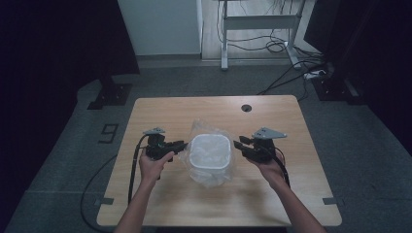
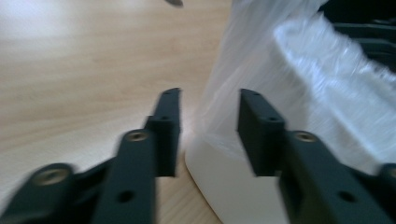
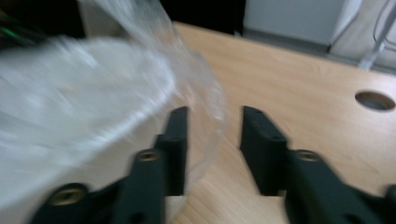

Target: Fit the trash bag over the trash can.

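A white square tub [image 1: 209,151] wrapped in a clear plastic bag [image 1: 204,127] stands at the middle of the wooden table [image 1: 272,116]. My left gripper [image 1: 182,144] points at the tub's left side and my right gripper [image 1: 237,143] at its right side. In the left gripper view the left gripper [image 2: 208,116] has its jaws apart, with the bag's edge [image 2: 289,70] and a corner of the tub [image 2: 224,186] between them, unpressed. In the right gripper view the right gripper [image 3: 215,135] also stands open, and a loose fold of the bag [image 3: 205,79] hangs between the jaws beside the tub [image 3: 70,107].
A round cable hole [image 1: 246,108] sits near the table's far edge, also in the right gripper view as the hole [image 3: 375,100]. Beyond the table are a white desk frame [image 1: 257,22], floor cables [image 1: 291,48] and dark stands. A "9" mark [image 1: 109,132] lies on the floor at left.
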A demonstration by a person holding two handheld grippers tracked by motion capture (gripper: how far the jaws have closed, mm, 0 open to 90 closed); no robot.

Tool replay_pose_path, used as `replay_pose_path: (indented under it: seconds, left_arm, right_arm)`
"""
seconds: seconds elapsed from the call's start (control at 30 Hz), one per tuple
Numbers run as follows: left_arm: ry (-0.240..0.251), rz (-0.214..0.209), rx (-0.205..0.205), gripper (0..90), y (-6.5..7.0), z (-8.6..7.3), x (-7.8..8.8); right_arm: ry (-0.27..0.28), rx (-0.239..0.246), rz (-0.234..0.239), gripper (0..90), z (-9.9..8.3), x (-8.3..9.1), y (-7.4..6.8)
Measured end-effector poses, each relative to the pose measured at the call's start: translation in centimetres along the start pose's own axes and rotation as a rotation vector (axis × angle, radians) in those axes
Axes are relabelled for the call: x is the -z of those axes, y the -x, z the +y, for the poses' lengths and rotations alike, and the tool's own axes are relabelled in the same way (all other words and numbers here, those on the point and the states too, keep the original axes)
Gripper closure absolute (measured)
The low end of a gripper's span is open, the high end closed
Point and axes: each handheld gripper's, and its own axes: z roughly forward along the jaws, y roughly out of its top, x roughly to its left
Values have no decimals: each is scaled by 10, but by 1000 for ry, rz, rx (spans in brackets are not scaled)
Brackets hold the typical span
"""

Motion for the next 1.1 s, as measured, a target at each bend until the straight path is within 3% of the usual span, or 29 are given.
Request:
replay_pose_path:
  seconds: [0.13, 0.27, 0.3, 0.43, 0.57, 0.7, 0.73, 0.97, 1.1]
  left_arm:
    - [30, 31, -45, 415, 4, 4, 11]
    - [64, 17, -76, 366, 8, 11, 16]
    - [71, 9, -77, 365, 9, 13, 17]
    - [86, 4, -95, 346, 12, 23, 19]
    - [83, 19, -112, 340, 13, 31, 17]
    - [59, 33, -112, 318, 6, 39, 4]
    - [47, 38, -125, 318, 2, 43, -5]
    - [34, 26, -150, 316, -7, 48, -25]
    - [29, -4, -123, 381, -11, 49, -33]
  right_arm:
    - [75, 11, 57, 505, 6, 22, -6]
    - [110, 50, 156, 455, 7, 41, -21]
    - [114, 63, 194, 449, 6, 45, -27]
    - [86, 110, 261, 422, 1, 52, -44]
    - [63, 140, 304, 398, -5, 54, -56]
    - [52, 163, 320, 382, -11, 54, -63]
    - [40, 200, 320, 373, -19, 53, -69]
    - [44, 260, 344, 342, -35, 52, -74]
    - [27, 272, 334, 350, -34, 45, -77]
